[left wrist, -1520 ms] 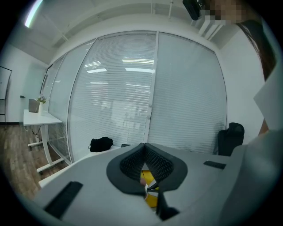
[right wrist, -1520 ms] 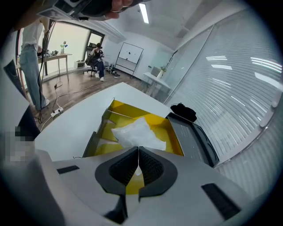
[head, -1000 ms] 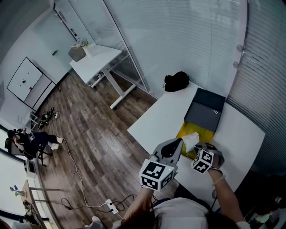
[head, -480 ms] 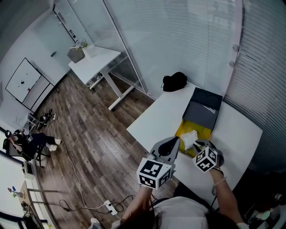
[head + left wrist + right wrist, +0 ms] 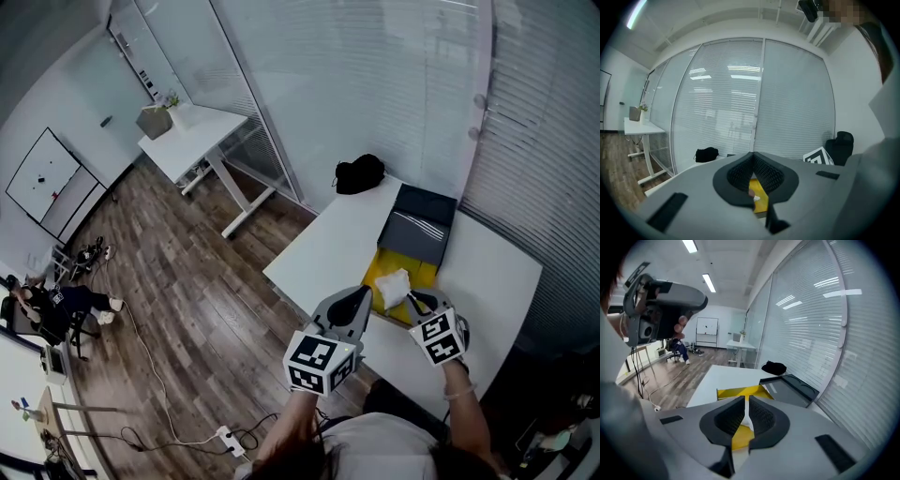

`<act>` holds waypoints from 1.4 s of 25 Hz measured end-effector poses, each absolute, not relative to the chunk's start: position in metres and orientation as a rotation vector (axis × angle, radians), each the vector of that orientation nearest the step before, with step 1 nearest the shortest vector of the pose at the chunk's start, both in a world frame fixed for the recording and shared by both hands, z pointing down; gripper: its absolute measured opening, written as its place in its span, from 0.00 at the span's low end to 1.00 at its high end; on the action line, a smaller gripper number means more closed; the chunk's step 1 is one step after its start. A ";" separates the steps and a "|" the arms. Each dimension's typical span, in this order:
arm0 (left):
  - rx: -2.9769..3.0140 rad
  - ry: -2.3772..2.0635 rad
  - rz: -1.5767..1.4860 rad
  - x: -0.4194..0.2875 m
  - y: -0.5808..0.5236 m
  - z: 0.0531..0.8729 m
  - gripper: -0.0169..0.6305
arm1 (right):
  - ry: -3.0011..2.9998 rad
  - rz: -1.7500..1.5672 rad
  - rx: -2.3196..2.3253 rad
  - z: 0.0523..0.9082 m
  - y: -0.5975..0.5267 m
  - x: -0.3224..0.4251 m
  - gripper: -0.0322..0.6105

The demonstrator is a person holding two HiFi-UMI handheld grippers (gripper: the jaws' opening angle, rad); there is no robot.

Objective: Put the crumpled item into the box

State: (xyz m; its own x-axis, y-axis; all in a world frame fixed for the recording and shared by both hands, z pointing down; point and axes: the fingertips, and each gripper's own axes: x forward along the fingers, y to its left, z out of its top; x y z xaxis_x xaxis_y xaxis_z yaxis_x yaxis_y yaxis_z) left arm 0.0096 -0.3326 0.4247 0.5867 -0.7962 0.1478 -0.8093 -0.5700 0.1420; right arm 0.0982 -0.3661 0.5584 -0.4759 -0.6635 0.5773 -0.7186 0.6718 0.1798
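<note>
No lettering, brand or number can be read anywhere. The left gripper [image 5: 359,298] and right gripper [image 5: 413,300] each carry a cube bearing only black-and-white square patterns. Dark marks on the whiteboard [image 5: 42,183], far left, are too small to read.

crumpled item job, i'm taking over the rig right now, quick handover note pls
Right gripper: fingers shut on the white crumpled item, held over the open yellow box.
Left gripper: fingers shut, empty, held near the box's near side.
Box sits on the white table, its dark lid folded back.
Done: item picked up and brought to the box.
Left: lower if needed, open the right fingers to drop it in, pull back. Whether it already touches the box floor can't be told.
</note>
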 end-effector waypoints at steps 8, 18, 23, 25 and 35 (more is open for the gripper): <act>2.629 -1.340 0.069 -0.001 -0.316 0.418 0.05 | -2.342 0.089 1.193 0.511 -0.343 0.097 0.11; 2.646 -1.321 0.034 -0.012 -0.288 0.411 0.05 | -2.463 0.079 1.351 0.450 -0.305 0.094 0.10; 2.663 -1.316 0.025 -0.017 -0.273 0.407 0.05 | -2.448 0.008 1.418 0.432 -0.284 0.094 0.09; 2.671 -1.313 0.024 -0.019 -0.267 0.405 0.05 | -2.456 -0.008 1.442 0.425 -0.276 0.093 0.09; 2.693 -1.292 0.009 -0.030 -0.235 0.395 0.05 | -2.461 -0.052 1.524 0.405 -0.231 0.088 0.09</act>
